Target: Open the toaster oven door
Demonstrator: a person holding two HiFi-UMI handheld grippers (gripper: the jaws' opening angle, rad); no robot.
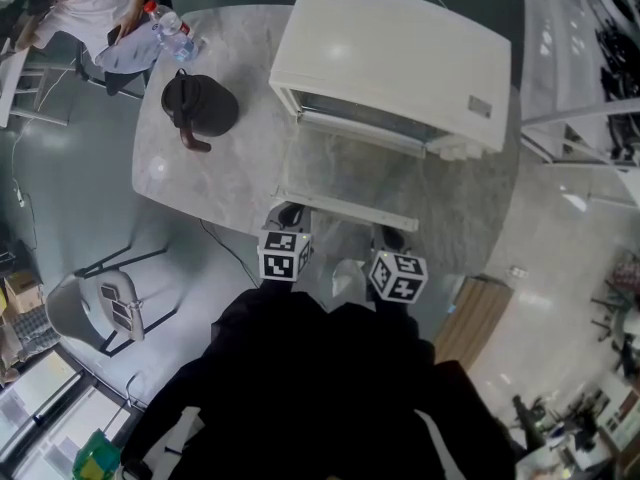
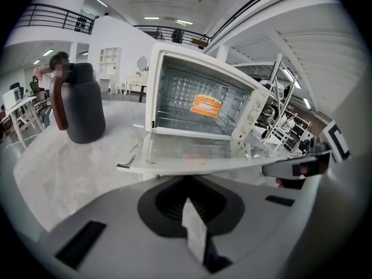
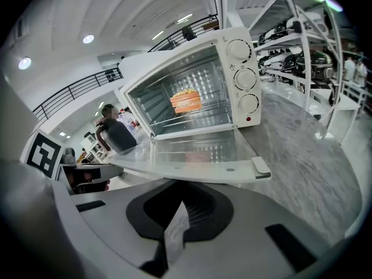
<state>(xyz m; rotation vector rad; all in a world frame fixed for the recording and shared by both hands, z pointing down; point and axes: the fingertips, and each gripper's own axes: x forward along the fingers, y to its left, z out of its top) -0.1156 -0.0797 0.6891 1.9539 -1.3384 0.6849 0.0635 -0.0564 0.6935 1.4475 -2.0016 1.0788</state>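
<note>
The white toaster oven [image 1: 400, 53] stands on the marble table [image 1: 220, 168]. Its glass door [image 1: 350, 173] hangs open, lying flat toward me. An orange-and-white food piece [image 2: 207, 105] rests on the rack inside, and the right gripper view shows this food [image 3: 186, 102] too. My left gripper [image 1: 288, 215] sits just below the door's near left corner. My right gripper [image 1: 390, 238] is by the near right corner. Both look shut and empty. In the left gripper view the door edge [image 2: 197, 161] runs just above that gripper [image 2: 195, 225]. In the right gripper view the door [image 3: 197, 156] lies above that gripper [image 3: 174, 234].
A black jug [image 1: 198, 105] stands left of the oven, with a water bottle [image 1: 172, 30] at the table's far left. A person [image 1: 90, 8] sits beyond it. A chair [image 1: 110, 303] is on the floor at my left. Metal shelving [image 3: 308, 51] rises at the right.
</note>
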